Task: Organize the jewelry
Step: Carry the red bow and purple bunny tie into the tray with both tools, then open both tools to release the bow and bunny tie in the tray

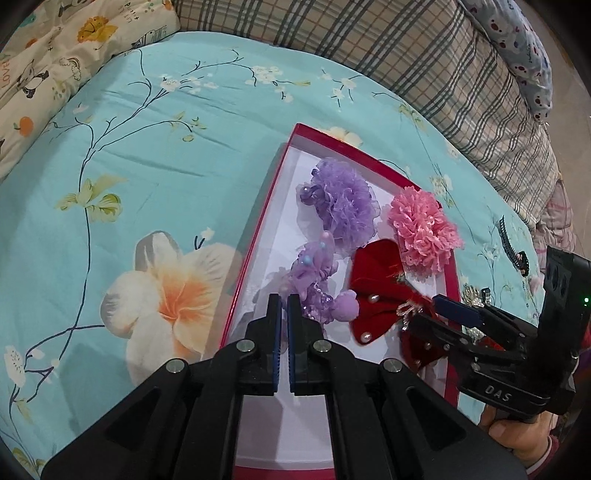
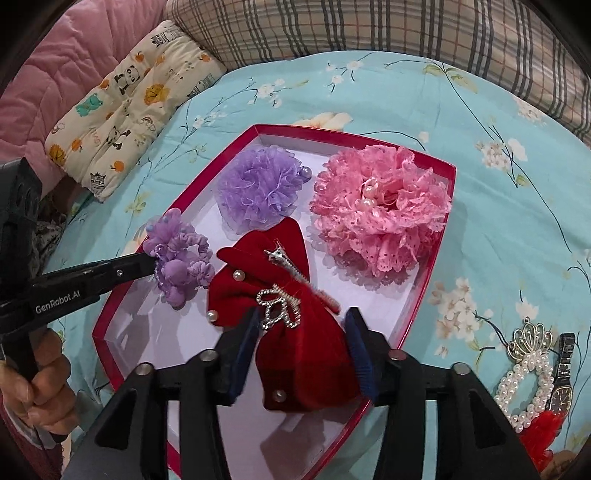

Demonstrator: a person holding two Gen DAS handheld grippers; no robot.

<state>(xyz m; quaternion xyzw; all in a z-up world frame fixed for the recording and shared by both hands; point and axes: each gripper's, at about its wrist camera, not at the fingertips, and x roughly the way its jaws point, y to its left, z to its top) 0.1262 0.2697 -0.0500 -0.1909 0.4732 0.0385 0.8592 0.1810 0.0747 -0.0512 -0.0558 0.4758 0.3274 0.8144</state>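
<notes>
A red box [image 1: 258,221] [image 2: 436,258] with a white floor lies on the bed. In it are a purple tulle flower [image 1: 345,203] [image 2: 255,188], a pink lace flower [image 1: 424,230] [image 2: 380,210] and a red velvet bow [image 1: 376,295] [image 2: 295,314] with a silver clip. My left gripper [image 1: 283,299] [image 2: 153,264] is shut on a small purple scrunchie [image 1: 317,277] [image 2: 181,254], held over the box's left side. My right gripper [image 2: 301,332] [image 1: 424,314] stands open around the bow, a finger on each side.
On the teal floral bedspread right of the box lie a pearl hair clip [image 2: 524,376], a wristwatch [image 2: 563,380] and a red item [image 2: 541,435]. A black comb clip [image 1: 511,247] lies beyond the box. Pillows and a plaid quilt [image 2: 369,26] line the back.
</notes>
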